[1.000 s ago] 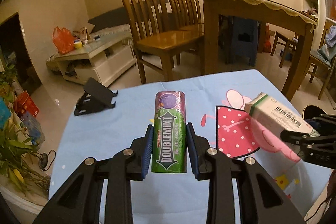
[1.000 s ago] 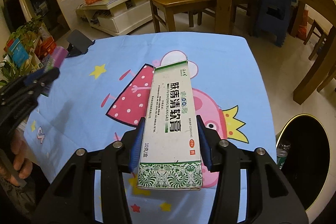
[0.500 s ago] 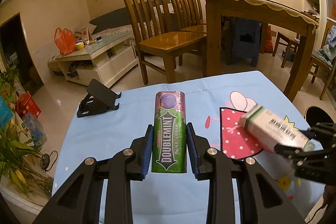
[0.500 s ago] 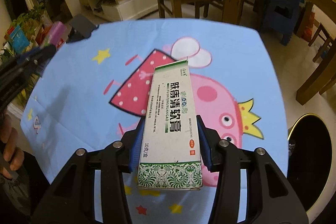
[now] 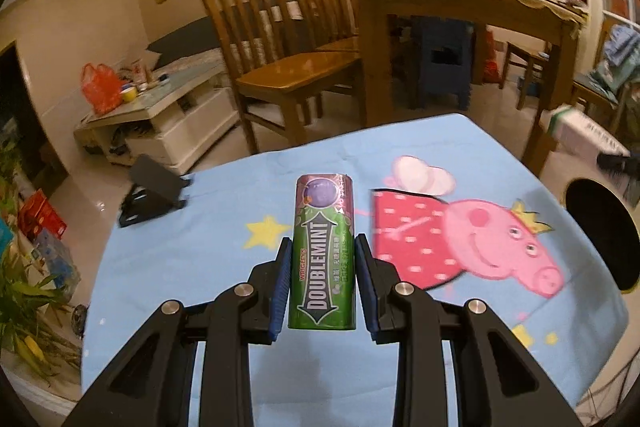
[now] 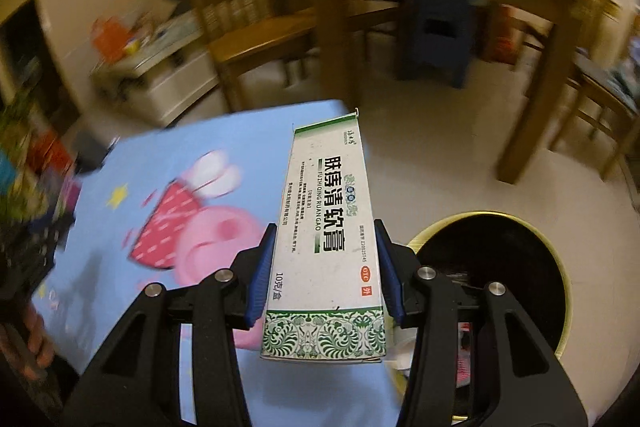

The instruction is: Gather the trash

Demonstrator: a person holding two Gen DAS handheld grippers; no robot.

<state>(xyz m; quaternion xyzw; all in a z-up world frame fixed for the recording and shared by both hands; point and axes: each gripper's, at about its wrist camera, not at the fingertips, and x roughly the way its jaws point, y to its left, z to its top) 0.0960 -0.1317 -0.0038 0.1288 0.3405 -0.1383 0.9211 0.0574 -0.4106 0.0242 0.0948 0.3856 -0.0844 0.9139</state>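
- Left gripper (image 5: 322, 267): blue pads clamped on the flat sides of a green Doublemint gum pack (image 5: 323, 255), rounded-end flat stick shape.
- Gum pack long axis runs along the fingers, pointing straight ahead of them; purple end is the far end, well past the fingertips, green end sits back between the pads. Label faces the camera.
- Below and ahead of the left fingers: light-blue tablecloth with pink cartoon pig print (image 5: 224, 267). Pack is held clear above it, not touching.
- Black folding phone stand (image 5: 154, 195) on the cloth, ahead and left of the left fingers, well apart from the pack.
- Right gripper (image 6: 325, 269): blue pads pressed on both long edges of a white cardboard ointment box with green ornamental band (image 6: 329, 235).
- Box long axis also along the fingers; green-band end nearest the camera, behind the pads; far end with a raised flap points ahead, past the table edge. Printed face up.
- Round black trash bin with gold rim (image 6: 500, 267) on the floor, just right of and below the right fingers; box near end overlaps its rim in view.
- Right wrist view is motion-blurred; background detail is unreadable.
- In the left wrist view the box shows blurred at the far right edge, above the bin opening (image 5: 600, 227).
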